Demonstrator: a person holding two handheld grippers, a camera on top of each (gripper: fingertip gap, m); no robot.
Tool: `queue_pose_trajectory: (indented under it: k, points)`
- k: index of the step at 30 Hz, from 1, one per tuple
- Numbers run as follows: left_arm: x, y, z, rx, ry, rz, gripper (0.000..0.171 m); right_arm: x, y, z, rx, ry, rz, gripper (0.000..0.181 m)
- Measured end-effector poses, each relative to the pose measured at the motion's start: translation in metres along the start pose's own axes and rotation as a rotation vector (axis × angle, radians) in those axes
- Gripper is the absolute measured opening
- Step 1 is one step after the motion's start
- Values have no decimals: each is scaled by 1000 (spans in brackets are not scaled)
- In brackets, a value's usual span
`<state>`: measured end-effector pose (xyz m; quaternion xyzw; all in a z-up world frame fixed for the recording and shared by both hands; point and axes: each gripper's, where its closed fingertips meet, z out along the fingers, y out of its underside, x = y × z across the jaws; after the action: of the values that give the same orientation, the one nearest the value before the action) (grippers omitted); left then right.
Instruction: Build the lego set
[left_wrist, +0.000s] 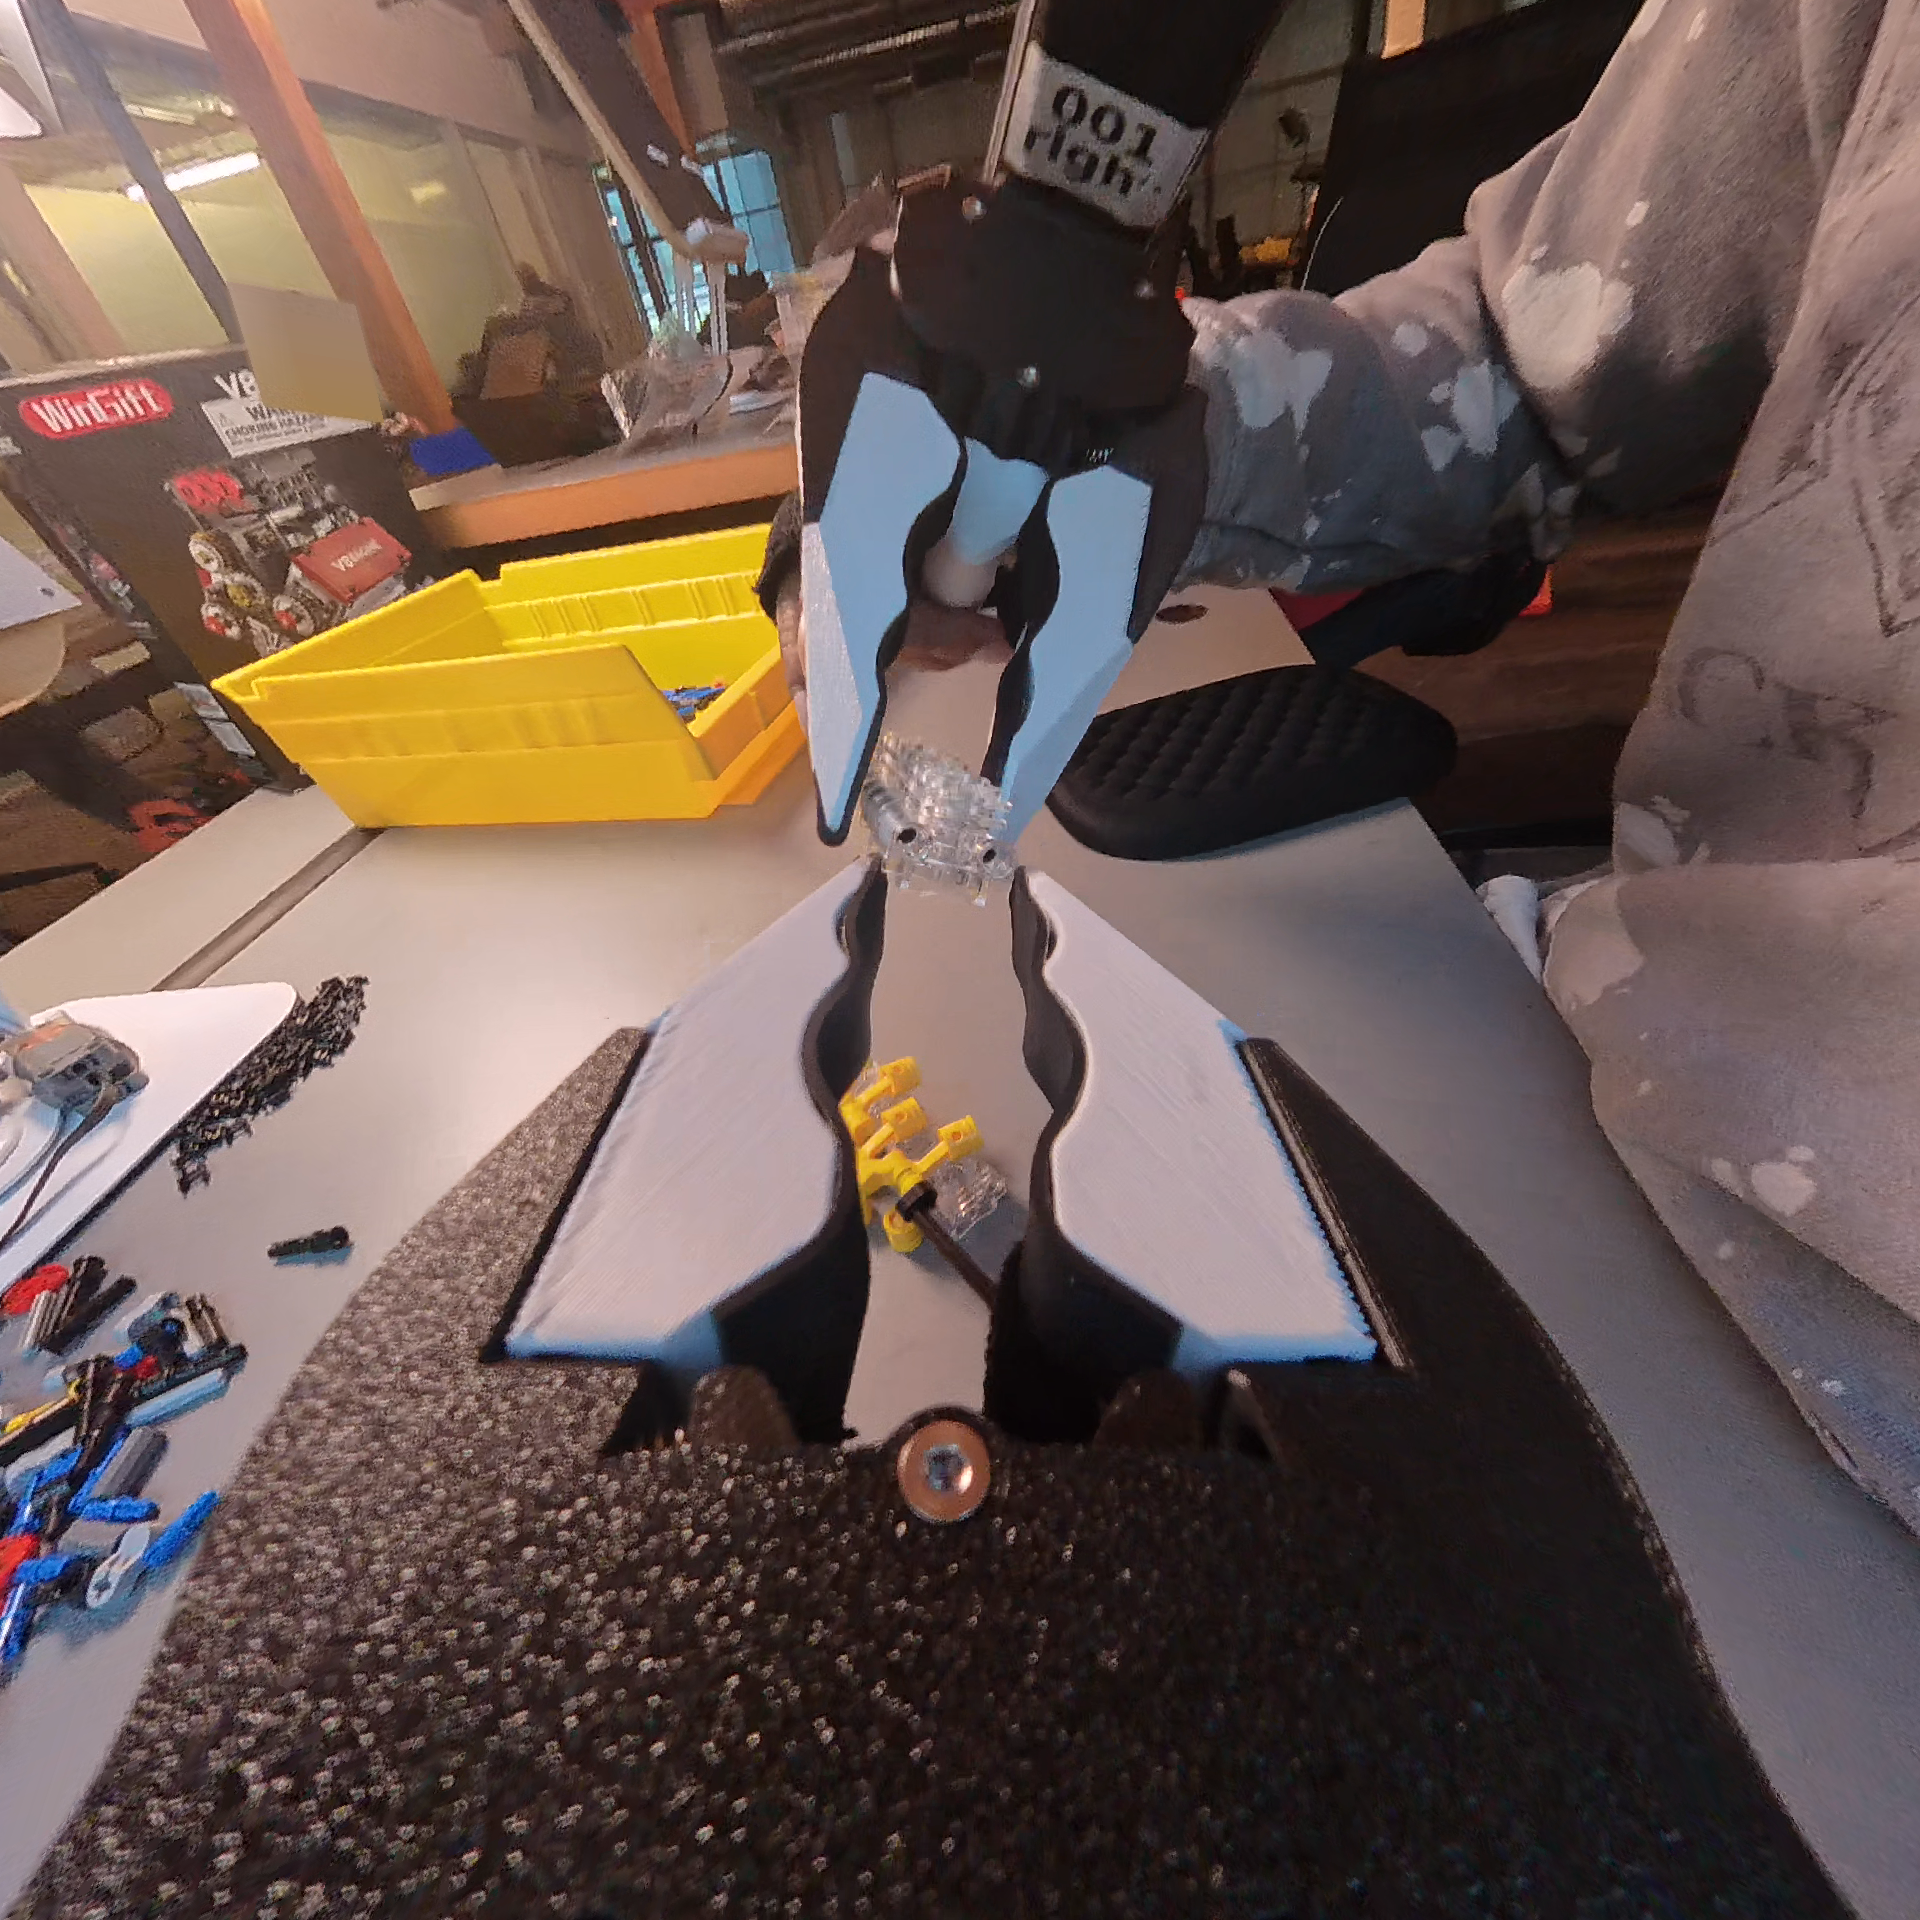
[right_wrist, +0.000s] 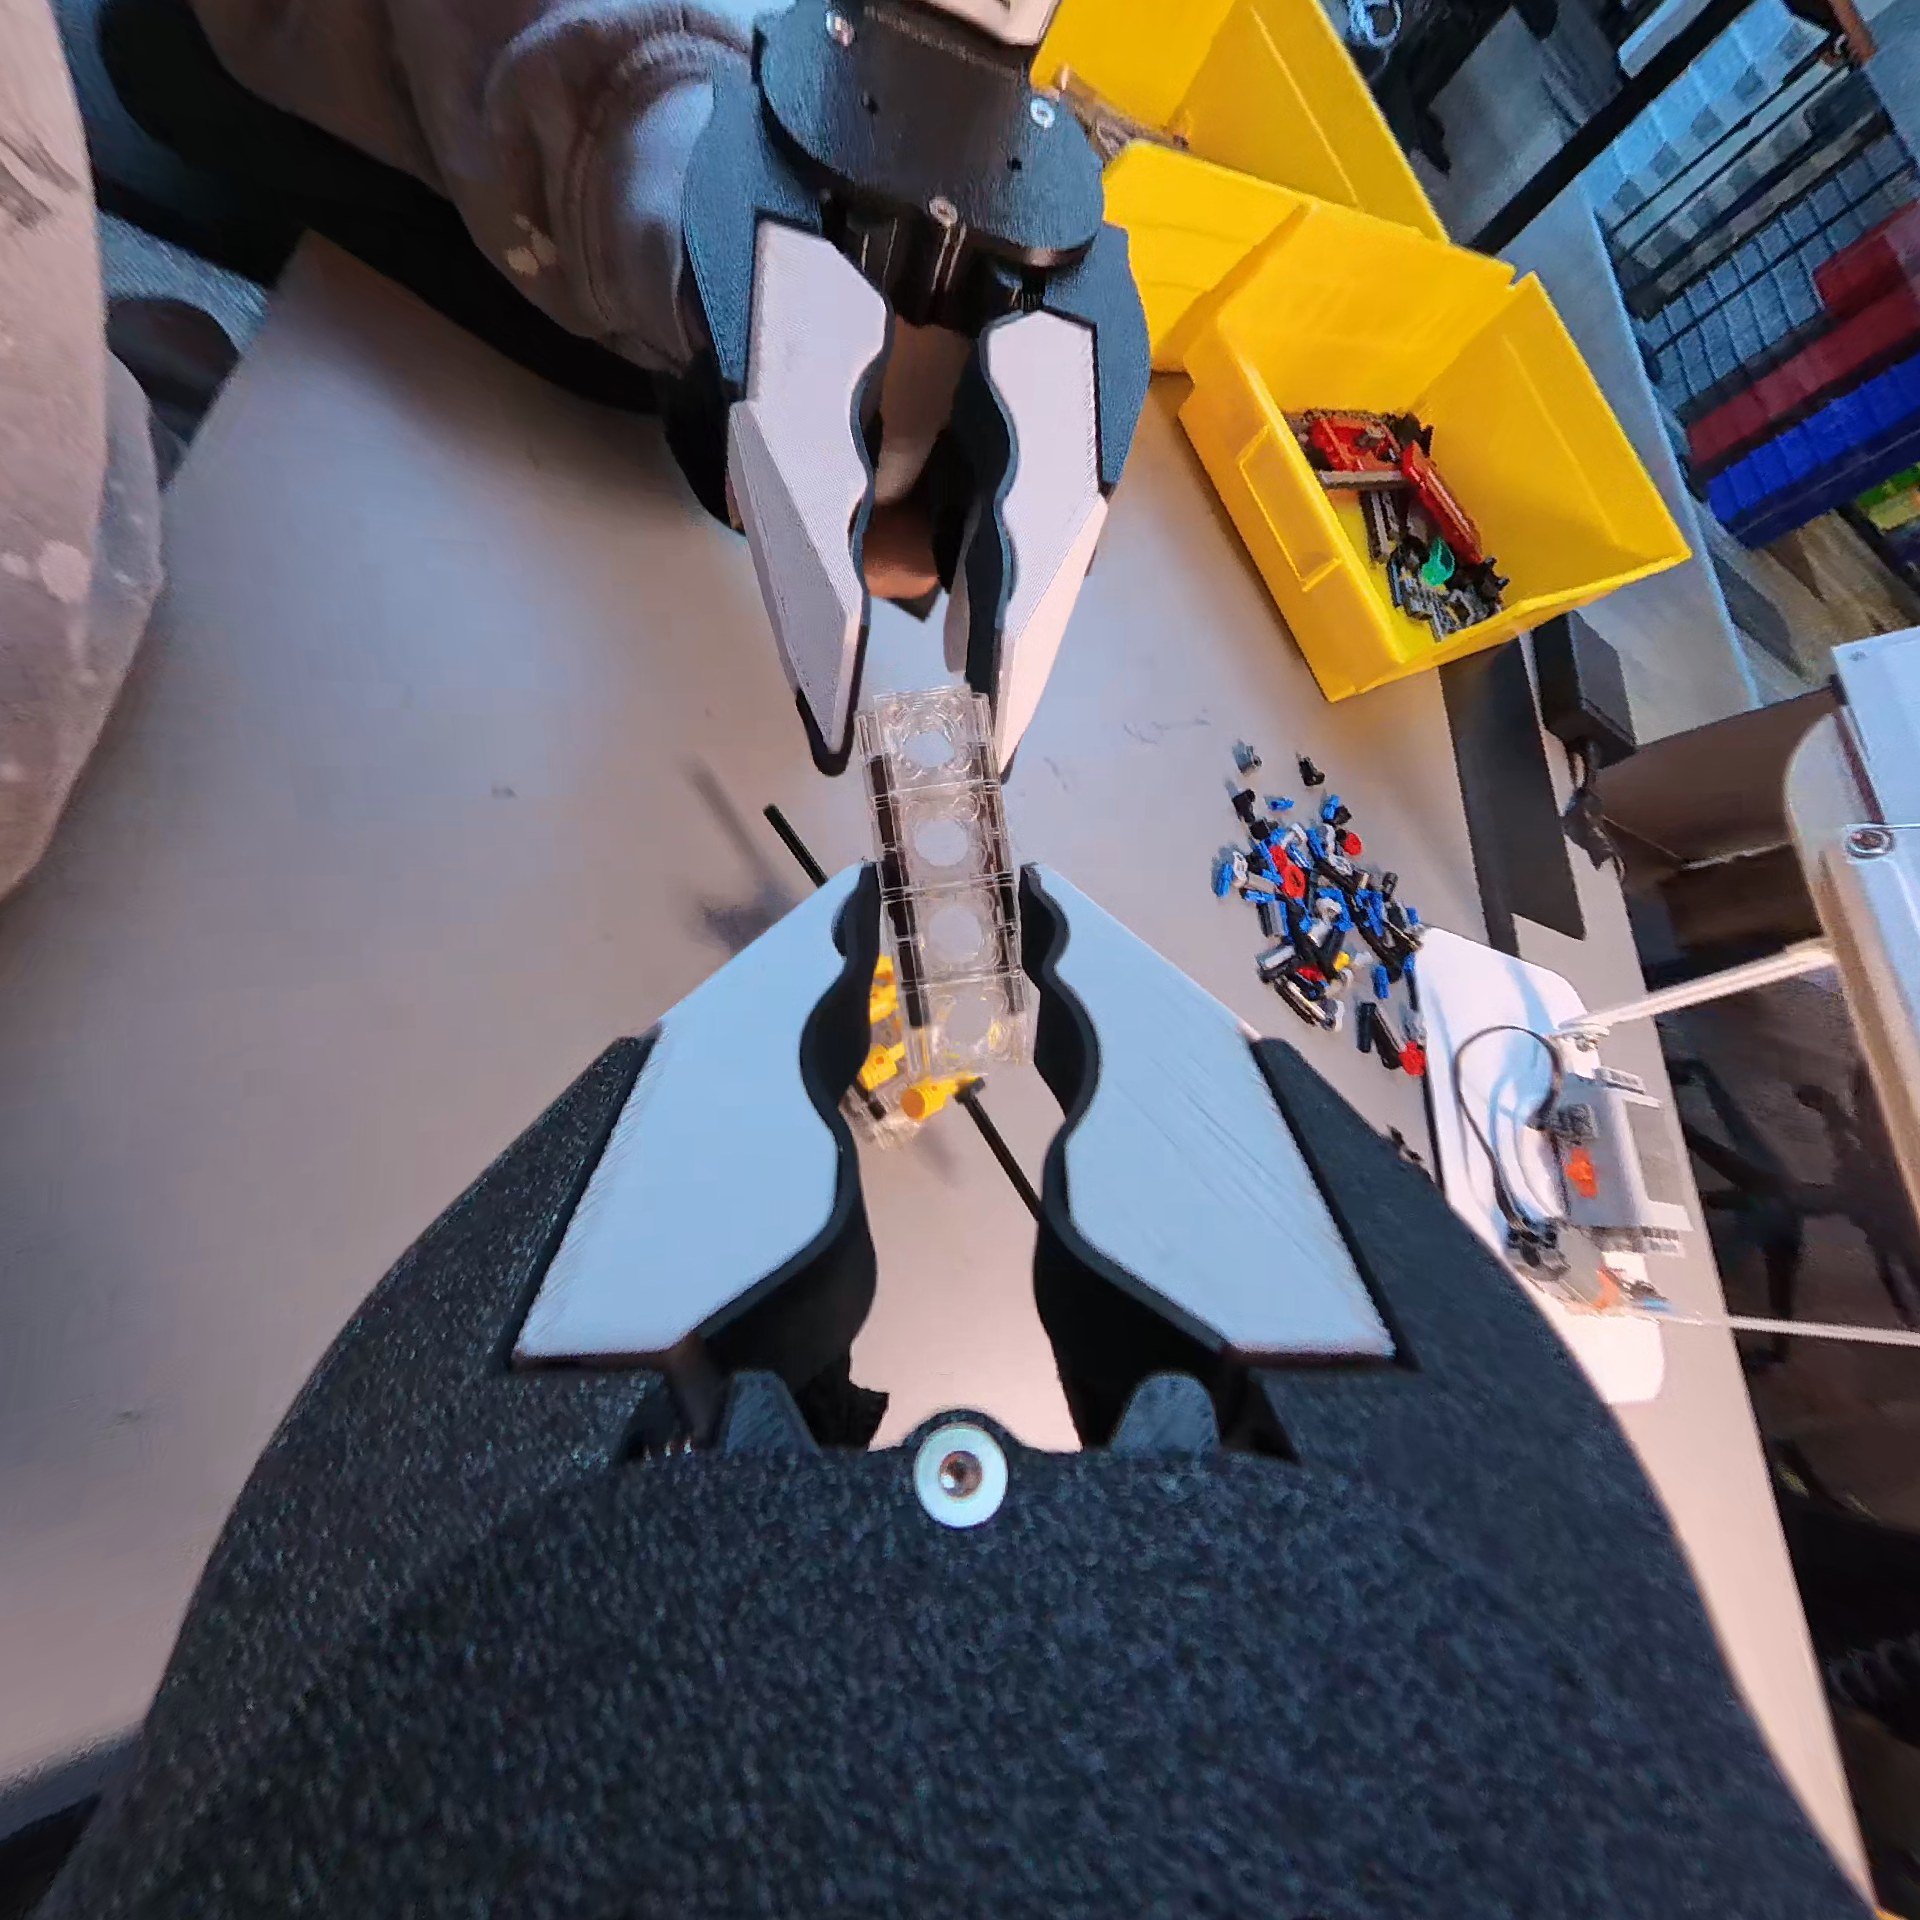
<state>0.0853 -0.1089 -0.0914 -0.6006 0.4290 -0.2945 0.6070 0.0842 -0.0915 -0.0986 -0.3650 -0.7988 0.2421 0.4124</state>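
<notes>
Gripping one end of the clear block (right_wrist: 951, 883) with the left tongs (left_wrist: 943, 878), fingertips pressing in on its sides. Pinching the opposite end with the right tongs (right_wrist: 943, 878), likewise clamped on it. Holding it above the table (left_wrist: 520, 987), directly over a yellow piston assembly (left_wrist: 899, 1143) lying between the tongs' fingers. Carrying a lettered white label (left_wrist: 1101, 140) on the right tongs' black body. Showing, beyond the left tongs' tips, a yellow bin (left_wrist: 468, 727) and a black box (left_wrist: 208, 499) bearing a red logo and white print.
</notes>
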Motion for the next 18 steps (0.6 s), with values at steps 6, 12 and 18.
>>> queue_pose_trajectory:
  k: [6,12,18]
  points:
    - [-14,39,-3,-200,-49,20,19,2,46,3,-146,31,-71,25]
    - [-14,72,-2,-376,-13,74,18,-17,62,11,-176,-5,-166,25]
    - [-4,84,7,-451,31,109,18,-21,73,20,-219,7,-298,25]
